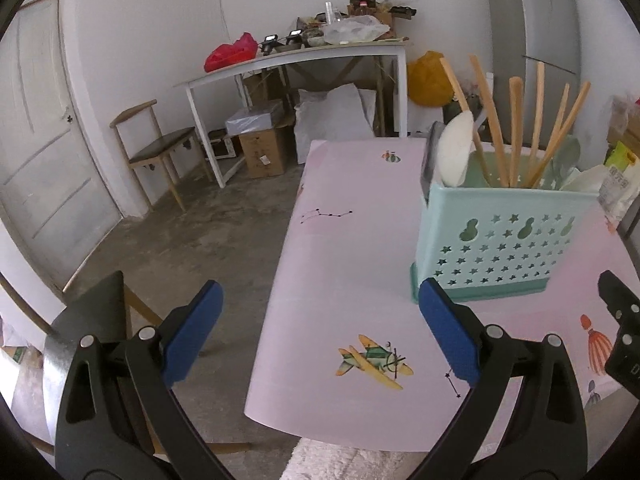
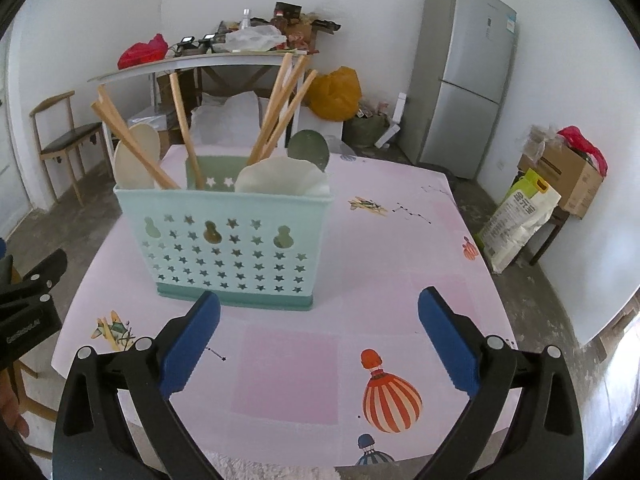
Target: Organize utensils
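Looking left: we see our left tongs [image 1: 320, 332] spread wide and empty, above the near edge of the table [image 1: 340, 240].
Caddy, left view: the caddy [image 1: 504, 236] stands upright on the table, ahead and to the right of the tongs, well clear of both pads.
Contents, left view: chopsticks [image 1: 516, 132] lean loosely in it beside a white spoon [image 1: 454, 152].
Handling, our guess: the chopsticks look light, stiff and smooth, so we would pinch one by its bare upper end; they may slip or roll.
Cut off, left view: only a black corner of the right tongs [image 1: 624, 332] shows at the frame's right edge.
Looking right: the right tongs [image 2: 320, 340] are also wide apart and hold nothing, just short of the caddy [image 2: 224, 240], which sits mid-table, facing us.
Contents, right view: chopsticks [image 2: 280, 112] fan out of it; a white spoon [image 2: 136, 156], a green spoon [image 2: 308, 150] and a wavy white piece [image 2: 280, 176] stand among them.
Handling, spoons: they look rigid and slick, perhaps breakable; we would grip the bowl's rim gently.
Hidden: the caddy wall covers every utensil's lower end and any dividers, so we cannot tell which compartment holds what, nor what the wavy piece is.
Loose utensils: none shows on the table [image 2: 400, 248] in either view.
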`<state>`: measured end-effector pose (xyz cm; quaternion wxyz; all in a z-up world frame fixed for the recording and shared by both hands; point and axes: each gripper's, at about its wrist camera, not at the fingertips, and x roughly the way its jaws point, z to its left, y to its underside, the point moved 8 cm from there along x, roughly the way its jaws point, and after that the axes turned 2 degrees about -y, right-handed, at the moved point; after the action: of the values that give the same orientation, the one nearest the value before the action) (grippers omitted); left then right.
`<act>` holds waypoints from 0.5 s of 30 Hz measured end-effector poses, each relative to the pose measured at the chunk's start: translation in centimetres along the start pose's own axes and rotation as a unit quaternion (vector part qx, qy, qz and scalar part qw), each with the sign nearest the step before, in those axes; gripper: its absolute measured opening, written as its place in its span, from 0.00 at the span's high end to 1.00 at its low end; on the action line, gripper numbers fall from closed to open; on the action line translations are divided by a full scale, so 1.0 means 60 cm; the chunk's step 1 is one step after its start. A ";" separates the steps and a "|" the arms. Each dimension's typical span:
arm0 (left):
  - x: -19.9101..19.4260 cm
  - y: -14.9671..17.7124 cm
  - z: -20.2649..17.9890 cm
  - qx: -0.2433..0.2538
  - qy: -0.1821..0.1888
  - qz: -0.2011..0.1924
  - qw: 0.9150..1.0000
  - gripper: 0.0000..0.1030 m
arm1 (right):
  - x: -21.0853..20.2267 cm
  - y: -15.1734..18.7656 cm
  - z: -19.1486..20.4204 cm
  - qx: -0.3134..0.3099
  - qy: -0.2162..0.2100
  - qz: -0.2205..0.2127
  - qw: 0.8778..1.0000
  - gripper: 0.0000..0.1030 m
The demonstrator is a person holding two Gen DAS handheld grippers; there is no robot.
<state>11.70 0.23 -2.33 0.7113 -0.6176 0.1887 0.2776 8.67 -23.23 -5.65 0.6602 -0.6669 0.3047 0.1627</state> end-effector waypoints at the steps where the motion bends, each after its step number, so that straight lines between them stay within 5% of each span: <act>1: 0.000 -0.001 0.003 -0.006 -0.001 0.000 1.000 0.08 | 0.001 0.001 -0.003 0.002 -0.001 0.001 1.000 0.06; 15: 0.009 0.001 0.015 -0.026 -0.001 0.019 0.999 0.08 | 0.007 0.001 -0.005 0.011 0.002 0.008 1.000 0.06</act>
<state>12.02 1.20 -2.56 0.6901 -0.6317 0.1923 0.2962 8.88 -23.62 -5.96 0.6655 -0.6578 0.3126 0.1634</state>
